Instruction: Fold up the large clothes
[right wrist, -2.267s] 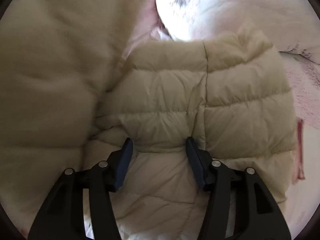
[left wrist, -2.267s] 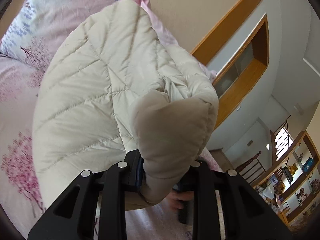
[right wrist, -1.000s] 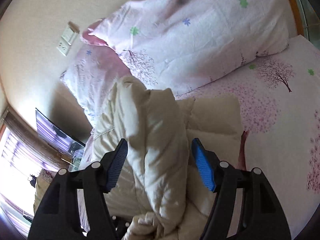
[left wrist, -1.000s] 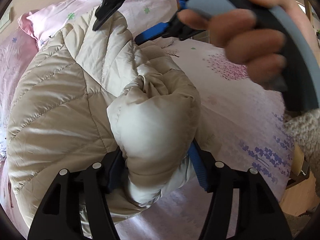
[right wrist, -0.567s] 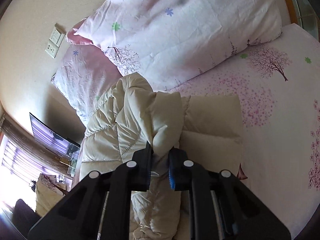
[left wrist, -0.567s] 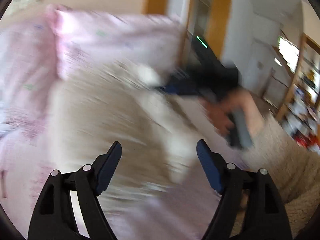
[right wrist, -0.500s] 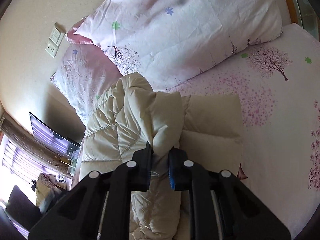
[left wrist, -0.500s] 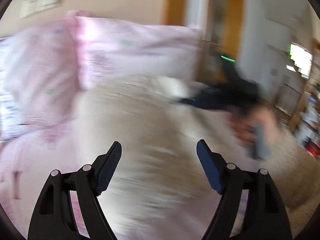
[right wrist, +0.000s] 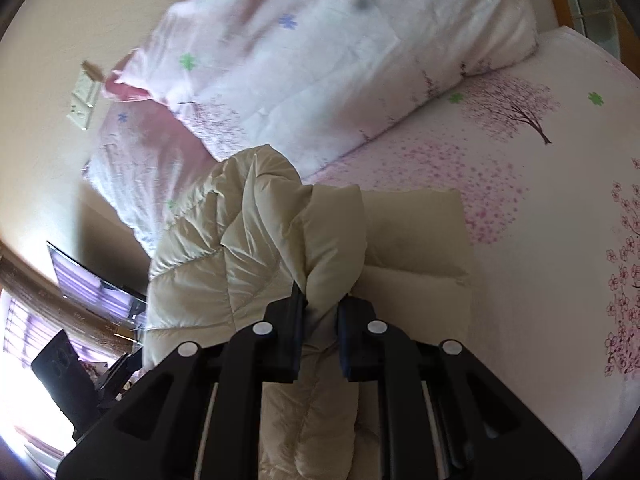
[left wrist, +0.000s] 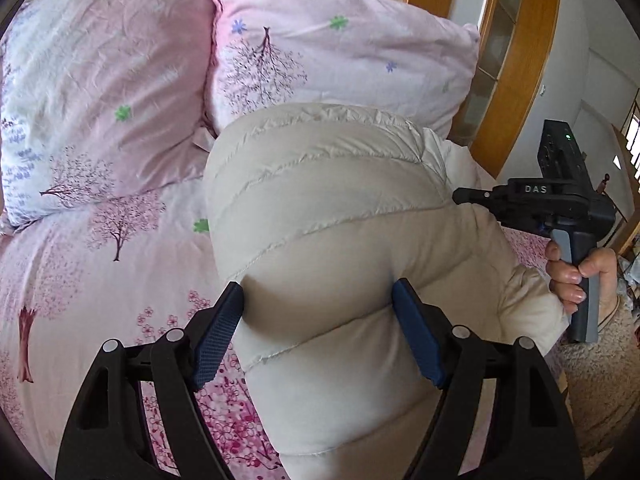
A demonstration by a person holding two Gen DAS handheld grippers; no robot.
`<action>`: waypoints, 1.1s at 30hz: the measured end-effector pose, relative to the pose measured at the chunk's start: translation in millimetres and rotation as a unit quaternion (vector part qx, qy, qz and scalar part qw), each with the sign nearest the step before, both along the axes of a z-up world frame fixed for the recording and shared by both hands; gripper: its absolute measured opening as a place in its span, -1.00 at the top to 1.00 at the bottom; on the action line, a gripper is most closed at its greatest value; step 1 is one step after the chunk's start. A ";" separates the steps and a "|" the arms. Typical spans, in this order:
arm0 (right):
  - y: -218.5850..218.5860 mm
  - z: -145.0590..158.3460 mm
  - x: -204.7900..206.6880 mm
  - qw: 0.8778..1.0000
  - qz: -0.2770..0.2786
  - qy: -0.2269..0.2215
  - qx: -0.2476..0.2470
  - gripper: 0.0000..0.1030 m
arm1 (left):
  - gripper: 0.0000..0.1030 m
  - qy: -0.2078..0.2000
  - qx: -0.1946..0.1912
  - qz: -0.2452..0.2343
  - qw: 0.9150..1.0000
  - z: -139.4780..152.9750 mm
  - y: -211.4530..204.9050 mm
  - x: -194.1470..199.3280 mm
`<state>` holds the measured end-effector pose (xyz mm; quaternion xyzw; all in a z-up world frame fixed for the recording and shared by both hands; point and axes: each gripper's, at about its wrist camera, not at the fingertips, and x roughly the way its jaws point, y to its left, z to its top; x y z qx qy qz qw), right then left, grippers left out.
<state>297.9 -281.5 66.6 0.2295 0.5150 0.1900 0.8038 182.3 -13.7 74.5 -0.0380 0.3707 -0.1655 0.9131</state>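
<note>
A cream quilted puffer jacket (left wrist: 328, 208) lies bunched on the pink blossom-print bed sheet (left wrist: 100, 300). My left gripper (left wrist: 318, 320) stands wide open over it. A puffed fold of the jacket fills the gap between its blue pads (left wrist: 218, 332), and I see no squeeze. At the right, a hand (left wrist: 572, 276) holds my right gripper (left wrist: 460, 196), whose tips are buried in the jacket's far side. In the right wrist view, the right gripper (right wrist: 320, 312) is shut on a raised fold of the jacket (right wrist: 256, 248). A flat folded part lies beyond it.
Two pink floral pillows (left wrist: 100, 80) (left wrist: 340, 52) lean at the head of the bed. A wooden door frame (left wrist: 516, 72) stands behind them at the right. In the right wrist view, bare bed sheet (right wrist: 540, 260) spreads to the right and a screen (right wrist: 88, 280) stands at the left.
My left gripper let go of the jacket fold, opened wide and swung across to the jacket's near side. The right gripper closed on a raised fold and sank slightly.
</note>
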 end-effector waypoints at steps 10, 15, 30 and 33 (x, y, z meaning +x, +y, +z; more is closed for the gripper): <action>-3.5 -27.3 35.2 0.995 0.017 0.059 -0.075 0.67 | -0.50 0.037 0.012 -0.019 0.999 -17.6 -19.1 16.1; -19.4 -44.9 39.8 0.994 0.006 0.091 -0.064 0.64 | -0.51 0.046 0.033 -0.028 0.998 -22.3 -32.4 23.8; -44.5 32.8 -57.5 0.992 -0.036 -0.103 -0.059 0.08 | -0.51 0.026 -0.032 -0.054 0.998 -1.1 -3.7 15.2; -21.4 36.9 -86.6 0.991 0.024 -0.120 -0.050 0.08 | -0.51 0.028 -0.021 -0.062 0.997 -4.0 -13.0 15.8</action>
